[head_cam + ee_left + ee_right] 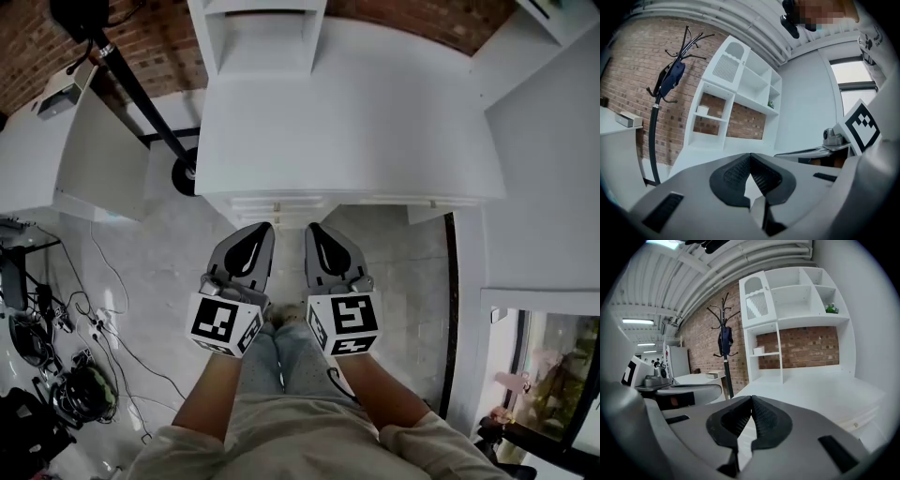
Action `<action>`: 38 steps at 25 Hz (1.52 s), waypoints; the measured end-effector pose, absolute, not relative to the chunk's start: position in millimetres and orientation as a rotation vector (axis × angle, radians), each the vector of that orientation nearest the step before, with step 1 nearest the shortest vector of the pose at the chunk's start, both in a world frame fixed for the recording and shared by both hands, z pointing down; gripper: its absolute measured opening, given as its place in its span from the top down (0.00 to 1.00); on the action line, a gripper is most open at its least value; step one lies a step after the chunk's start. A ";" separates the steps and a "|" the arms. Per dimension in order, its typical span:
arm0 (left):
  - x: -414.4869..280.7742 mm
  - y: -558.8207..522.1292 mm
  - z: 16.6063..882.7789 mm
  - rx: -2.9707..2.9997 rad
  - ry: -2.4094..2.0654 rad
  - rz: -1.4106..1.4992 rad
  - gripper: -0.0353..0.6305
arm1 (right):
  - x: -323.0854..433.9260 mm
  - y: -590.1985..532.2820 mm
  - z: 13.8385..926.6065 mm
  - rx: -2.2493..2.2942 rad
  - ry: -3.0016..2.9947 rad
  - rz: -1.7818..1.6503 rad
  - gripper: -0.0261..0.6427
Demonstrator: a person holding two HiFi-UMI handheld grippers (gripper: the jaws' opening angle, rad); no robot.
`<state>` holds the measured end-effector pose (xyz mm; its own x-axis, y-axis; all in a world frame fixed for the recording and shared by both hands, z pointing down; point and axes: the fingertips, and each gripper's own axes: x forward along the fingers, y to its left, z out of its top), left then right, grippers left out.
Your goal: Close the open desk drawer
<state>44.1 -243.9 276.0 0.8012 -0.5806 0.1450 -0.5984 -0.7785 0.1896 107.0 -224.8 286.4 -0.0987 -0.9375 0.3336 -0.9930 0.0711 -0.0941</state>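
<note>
Closing the drawer (281, 206) is best done with one straight, level push on its front. The drawer fronts are seen at the middle of the head view, just under the front edge of the white counter (347, 122). How far one of them stands out cannot be told from so steep an angle. Just below them in the frame, and not touching them, the left tool (262, 230) and the right tool (314, 230) are held side by side. Each has its jaws pressed together with nothing between them. In both gripper views the counter top is looked across, so the tools are judged to sit above the fronts and should first be brought down to front height. The shut tips should then be laid flat against the middle of the front, with pressure applied evenly so the drawer is not skewed, until it lies flush.
</note>
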 end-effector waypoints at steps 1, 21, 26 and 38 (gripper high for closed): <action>43.2 -243.3 264.0 2.770 -0.927 0.106 0.92 | 106.5 -223.1 275.4 1.982 -2.165 0.433 0.92; 19.7 -165.3 141.1 2.828 -1.026 0.135 0.92 | 81.2 -151.1 133.1 1.965 -2.303 0.135 0.92; 2.5 -147.3 132.2 2.822 -1.068 0.116 0.92 | 67.3 -131.5 123.3 1.914 -2.334 0.105 0.92; -15.8 -114.4 126.3 2.776 -1.099 0.070 0.92 | 56.1 -96.1 129.0 1.883 -2.329 0.131 0.92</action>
